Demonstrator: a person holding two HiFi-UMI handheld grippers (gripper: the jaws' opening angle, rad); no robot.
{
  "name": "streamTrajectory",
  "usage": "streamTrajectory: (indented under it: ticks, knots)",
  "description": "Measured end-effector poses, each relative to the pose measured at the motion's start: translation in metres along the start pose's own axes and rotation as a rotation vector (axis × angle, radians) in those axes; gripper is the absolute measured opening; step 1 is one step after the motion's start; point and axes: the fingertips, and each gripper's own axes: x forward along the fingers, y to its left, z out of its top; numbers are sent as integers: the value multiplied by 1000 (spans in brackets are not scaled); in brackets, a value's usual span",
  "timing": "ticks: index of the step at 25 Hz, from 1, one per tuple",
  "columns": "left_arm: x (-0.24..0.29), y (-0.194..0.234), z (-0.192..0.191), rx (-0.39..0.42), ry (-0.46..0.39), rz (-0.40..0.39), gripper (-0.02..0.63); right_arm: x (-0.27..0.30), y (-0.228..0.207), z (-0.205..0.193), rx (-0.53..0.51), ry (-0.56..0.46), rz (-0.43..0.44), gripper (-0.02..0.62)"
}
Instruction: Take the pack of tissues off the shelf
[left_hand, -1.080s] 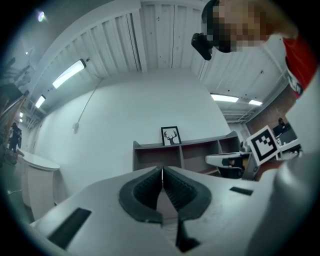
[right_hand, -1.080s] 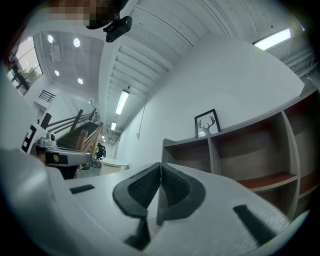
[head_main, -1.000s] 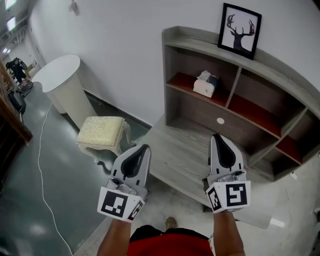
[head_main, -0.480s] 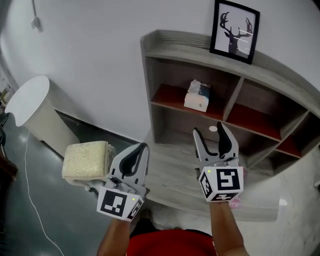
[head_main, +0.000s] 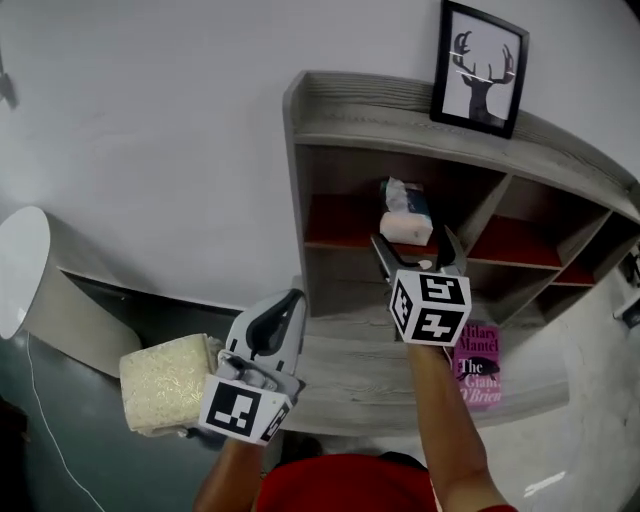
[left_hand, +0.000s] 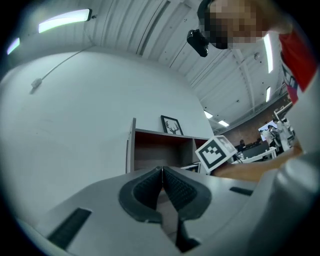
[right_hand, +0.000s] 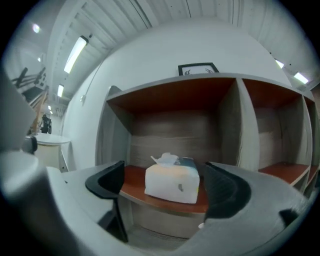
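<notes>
Tissue pack (right_hand: 172, 182) on shelf (right_hand: 134, 183), short end toward right gripper (right_hand: 165, 172), jaws opening, empty, left gripper (left_hand: 161, 172) closed.

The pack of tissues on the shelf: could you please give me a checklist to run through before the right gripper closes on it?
1. Right gripper wide enough: jaws are opening, already wider than the pack of tissues. Ok.
2. Pack centred between the jaws in the right gripper view. Ok.
3. Jaws reaching the pack's sides: they stand short of it, no contact. Not ok.
4. Pack lying flat on the red shelf board, nothing seen beside it. Ok.
5. Left gripper out of the way: shut, empty, held low. Ok.
6. Gap behind the pack. Cannot tell.
</notes>
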Motion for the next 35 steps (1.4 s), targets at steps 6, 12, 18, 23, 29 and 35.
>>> streamTrajectory:
  ticks: [6,12,18,23,29,35]
  knots:
    - [17,26,-8,-22,-2,-102,12,37,-19,-22,-14,136,-134,511]
    - [28,38,-23,-60,10,-153,12,51,-22,-38,-45,207,-197,486]
    - [33,44,-29,-88,12,-168,12,45,-25,-32,-44,158,-215,422]
    - [36,35,-22,-87,-4,-161,12,19,-21,-13,-25,55,-173,416]
    - [35,10,-2,-60,-19,-145,12,-37,-20,12,-42,-27,-108,414]
    - [30,-26,12,-57,-33,-154,12,-103,-16,30,-37,-113,-10,414]
